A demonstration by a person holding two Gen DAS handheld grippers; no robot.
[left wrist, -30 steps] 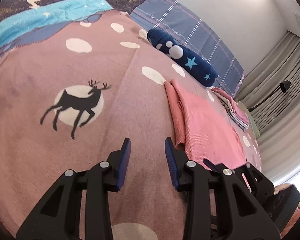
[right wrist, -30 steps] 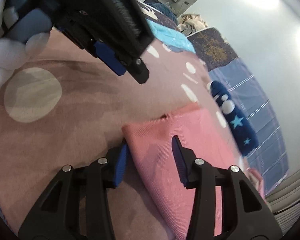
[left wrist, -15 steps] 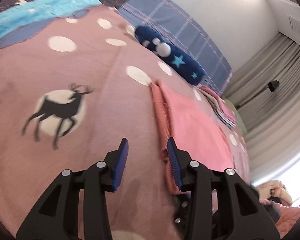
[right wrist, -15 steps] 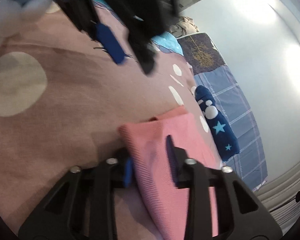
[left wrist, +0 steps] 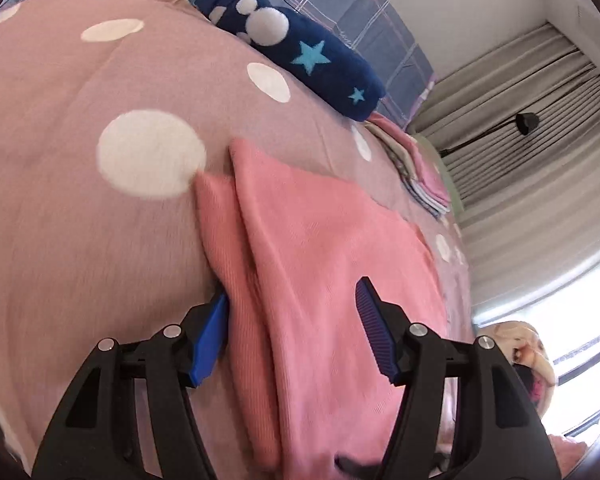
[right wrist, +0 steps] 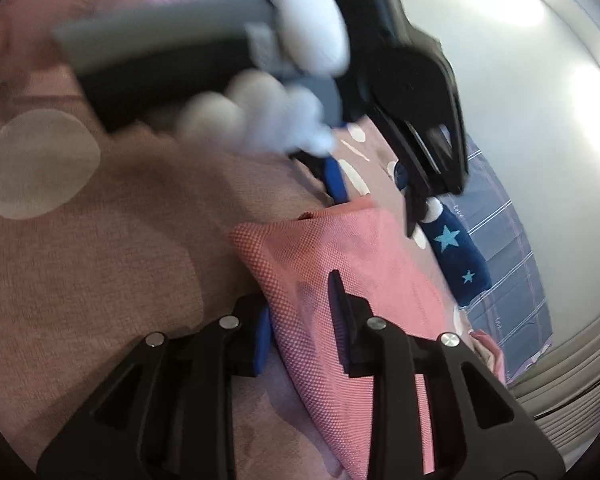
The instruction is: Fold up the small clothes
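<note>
A folded salmon-pink knit garment (left wrist: pixel 332 256) lies on a dusty-pink bedspread with white dots (left wrist: pixel 80 216), filling the centre and lower half of the left wrist view. The left gripper (left wrist: pixel 294 328) sits low over it with its blue-padded jaws spread wide: the left pad presses against the garment's thick folded edge at lower centre, while the right pad rests on top of the pink cloth further right, so the fold lies between them, not squeezed.

In the right wrist view the same garment (right wrist: pixel 340 264) occupies the lower centre, one corner pointing toward the middle of the frame. The right gripper (right wrist: pixel 300 320) straddles that corner edge, jaws parted, one blue pad at the cloth's left side and the black finger over its top; nothing is pinched yet. Across the upper half of that view, blurred, a white-gloved hand (right wrist: pixel 300 40) holds the other tong's dark handle, its black fingers reaching down toward the garment's far edge.

A navy plush pillow with light-blue stars and white dots (left wrist: pixel 292 44) lies at the top centre of the left view, against a grey-blue checked sheet (left wrist: pixel 360 8). A stack of folded striped clothes (left wrist: pixel 416 172) sits at the right, near grey curtains (left wrist: pixel 540 120).
</note>
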